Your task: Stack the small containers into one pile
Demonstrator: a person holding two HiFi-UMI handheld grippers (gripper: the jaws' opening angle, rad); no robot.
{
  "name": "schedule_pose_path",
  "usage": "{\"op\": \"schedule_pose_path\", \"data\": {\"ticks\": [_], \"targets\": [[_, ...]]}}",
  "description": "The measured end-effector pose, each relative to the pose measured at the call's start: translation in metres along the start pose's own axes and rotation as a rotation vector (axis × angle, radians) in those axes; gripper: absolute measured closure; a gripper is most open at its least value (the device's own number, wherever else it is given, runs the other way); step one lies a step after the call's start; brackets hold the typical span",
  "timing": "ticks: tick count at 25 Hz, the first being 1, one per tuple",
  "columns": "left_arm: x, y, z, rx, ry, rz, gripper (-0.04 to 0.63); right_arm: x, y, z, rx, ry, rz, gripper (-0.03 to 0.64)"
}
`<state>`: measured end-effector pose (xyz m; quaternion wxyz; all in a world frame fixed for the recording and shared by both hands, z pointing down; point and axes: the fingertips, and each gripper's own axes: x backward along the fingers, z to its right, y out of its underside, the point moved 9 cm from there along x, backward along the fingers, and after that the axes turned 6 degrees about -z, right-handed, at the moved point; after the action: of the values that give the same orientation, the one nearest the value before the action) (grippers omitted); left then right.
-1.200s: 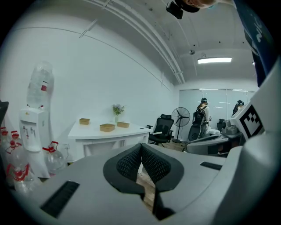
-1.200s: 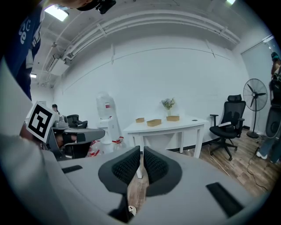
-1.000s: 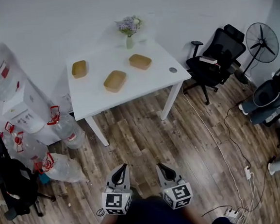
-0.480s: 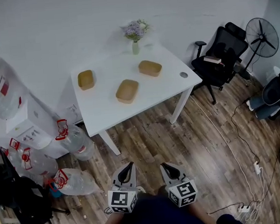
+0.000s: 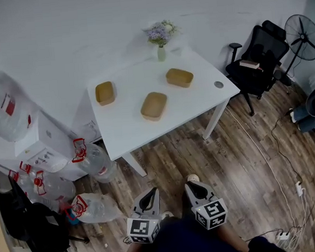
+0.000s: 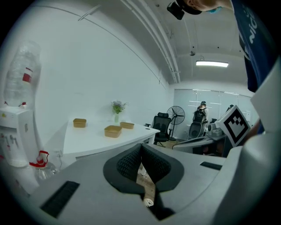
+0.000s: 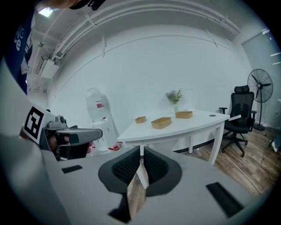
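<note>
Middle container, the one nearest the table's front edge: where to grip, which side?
On the middle container, likely the near short wall, at the rim: one jaw inside, one outside, coming down from the front side of the table. It sits flat, open side up, apparently empty, with that end toward the person.

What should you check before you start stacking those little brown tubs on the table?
1. Three brown paper tubs apart on the white square table: left tub, middle tub, right tub: ok.
2. Tubs open side up: ok.
3. Both empty, left tongs and right tongs: ok.
4. Tongs open for grabbing: not ok, both shut.
5. Tongs near the table: not ok, over the wooden floor.
</note>
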<state>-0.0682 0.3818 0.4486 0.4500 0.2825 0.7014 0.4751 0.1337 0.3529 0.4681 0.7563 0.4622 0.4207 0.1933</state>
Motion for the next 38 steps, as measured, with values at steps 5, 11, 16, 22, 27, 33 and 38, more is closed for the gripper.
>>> {"op": "schedule_pose_path", "data": {"ticks": [5,11,16,22,27,33,38], "targets": [[-0.029,-0.009,-0.007,0.046,-0.077,0.008,0.575,-0.032,-0.021,0.031,0.014,-0.057,-0.011,0.56],[-0.09,-0.034,-0.021,0.054,-0.139,-0.011,0.575,-0.082,-0.068,0.084,0.069,-0.11,0.002,0.56],[-0.148,-0.064,-0.024,0.053,-0.181,-0.008,0.575,-0.118,-0.101,0.139,0.082,-0.136,-0.016,0.56],[-0.208,-0.09,-0.023,0.083,-0.228,0.013,0.575,-0.147,-0.136,0.195,0.111,-0.179,-0.018,0.56],[-0.254,-0.1,-0.009,0.088,-0.25,-0.007,0.575,-0.158,-0.154,0.238,0.138,-0.212,-0.021,0.56],[-0.296,-0.118,0.006,0.143,-0.264,0.02,0.575,-0.168,-0.172,0.278,0.157,-0.245,-0.025,0.56],[-0.306,-0.126,0.011,0.14,-0.282,0.031,0.575,-0.173,-0.176,0.29,0.145,-0.267,-0.023,0.56]]}}
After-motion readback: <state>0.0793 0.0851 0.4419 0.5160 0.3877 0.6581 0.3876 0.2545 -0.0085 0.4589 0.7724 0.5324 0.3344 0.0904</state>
